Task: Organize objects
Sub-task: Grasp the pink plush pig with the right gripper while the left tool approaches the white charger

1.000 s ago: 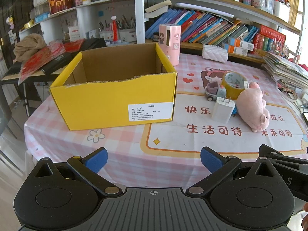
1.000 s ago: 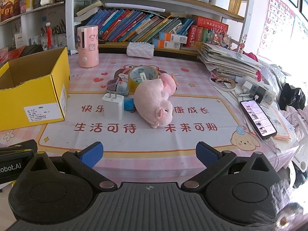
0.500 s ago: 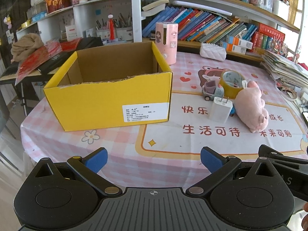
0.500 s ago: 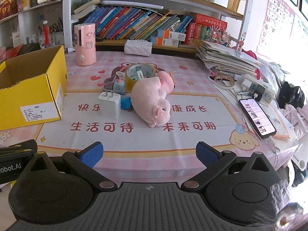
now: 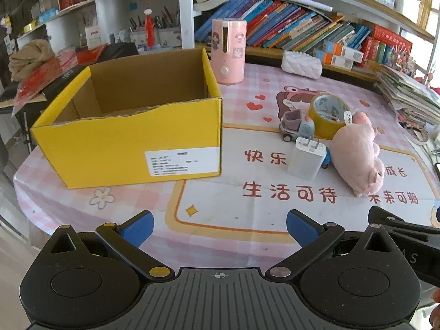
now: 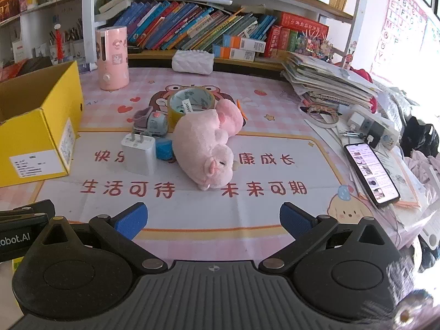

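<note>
An open yellow cardboard box (image 5: 132, 143) stands on the table's left side, also in the right wrist view (image 6: 35, 134). Beside it lie a white charger plug (image 5: 306, 158) (image 6: 139, 154), a pink plush pig (image 5: 357, 154) (image 6: 206, 148), a yellow tape roll (image 5: 328, 117) (image 6: 191, 103), a small grey toy car (image 5: 297, 128) (image 6: 151, 122) and a small blue object (image 6: 164, 150). My left gripper (image 5: 220, 228) is open and empty over the near table edge. My right gripper (image 6: 211, 221) is open and empty, in front of the pig.
A pink cylinder device (image 5: 228, 51) and a white quilted case (image 5: 301, 62) stand at the back. A phone (image 6: 371, 173), a power strip (image 6: 371, 129) and stacked papers (image 6: 327, 82) lie at the right. Bookshelves (image 6: 206, 27) run behind the table.
Both grippers have moved slightly forward and up over the table, so the box and objects sit closer in view. Both stay open and empty.
</note>
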Motion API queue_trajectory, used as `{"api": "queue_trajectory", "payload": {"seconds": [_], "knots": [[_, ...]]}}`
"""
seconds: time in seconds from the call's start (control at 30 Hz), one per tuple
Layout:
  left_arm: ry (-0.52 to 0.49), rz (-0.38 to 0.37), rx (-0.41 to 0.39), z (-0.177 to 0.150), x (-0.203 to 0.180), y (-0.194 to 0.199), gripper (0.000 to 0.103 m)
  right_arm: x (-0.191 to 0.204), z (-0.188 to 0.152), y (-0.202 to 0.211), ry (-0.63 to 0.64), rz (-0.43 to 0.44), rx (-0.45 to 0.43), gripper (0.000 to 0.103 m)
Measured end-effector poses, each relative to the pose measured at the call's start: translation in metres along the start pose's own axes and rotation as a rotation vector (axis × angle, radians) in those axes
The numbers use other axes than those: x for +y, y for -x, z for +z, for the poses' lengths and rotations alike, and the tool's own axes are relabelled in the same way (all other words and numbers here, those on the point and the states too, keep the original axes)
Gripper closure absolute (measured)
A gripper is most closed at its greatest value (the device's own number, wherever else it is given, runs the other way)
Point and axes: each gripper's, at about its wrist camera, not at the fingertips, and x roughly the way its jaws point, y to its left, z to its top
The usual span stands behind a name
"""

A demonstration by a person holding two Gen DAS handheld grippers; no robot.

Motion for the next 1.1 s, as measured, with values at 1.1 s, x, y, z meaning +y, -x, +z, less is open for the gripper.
{"api": "queue_trajectory", "payload": {"seconds": [1.1], "knots": [[0.081,0.084,0.068,0.029,-0.050,-0.046,0.000,-0.026,0.076,-0.122,0.163,0.209,0.024,0.005]]}}
